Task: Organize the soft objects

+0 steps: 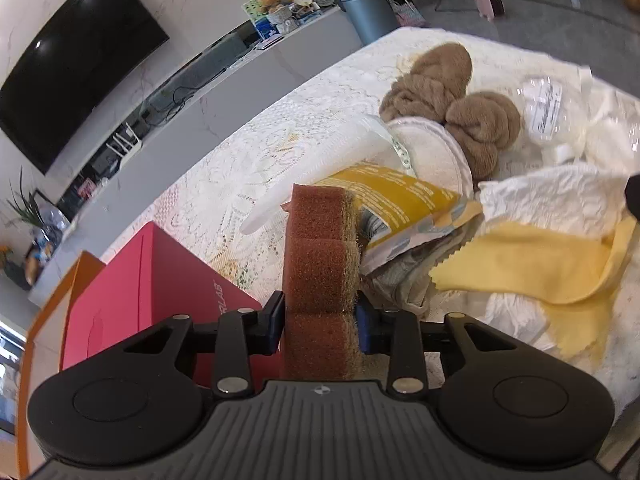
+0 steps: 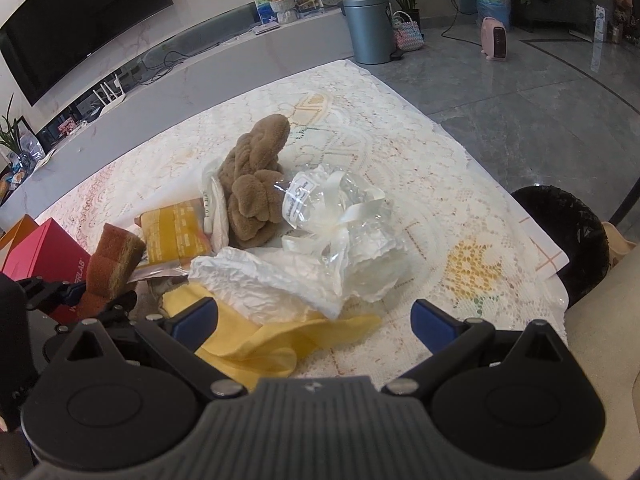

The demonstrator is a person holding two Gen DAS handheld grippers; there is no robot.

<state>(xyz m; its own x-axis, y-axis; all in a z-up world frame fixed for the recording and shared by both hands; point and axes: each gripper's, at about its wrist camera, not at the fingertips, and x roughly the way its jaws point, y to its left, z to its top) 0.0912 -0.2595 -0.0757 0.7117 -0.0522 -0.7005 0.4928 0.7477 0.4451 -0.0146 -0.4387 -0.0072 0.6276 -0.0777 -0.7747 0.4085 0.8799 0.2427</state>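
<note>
Now left gripper [image 1: 320, 320] jaws clamped on brown sponge [image 1: 320, 256], right gripper [image 2: 314, 320] jaws wide apart over yellow cloth [image 2: 256, 344]

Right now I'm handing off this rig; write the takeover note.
Left claw: shut on the brown sponge, held upright beside the red box.
Right claw: open, empty, over the yellow cloth.
Still piled on the lace tablecloth: brown towel, yellow packet, white crumpled paper, clear ribboned bag.
Done: sponge grasped.
Left: place it, sort the rest.
</note>
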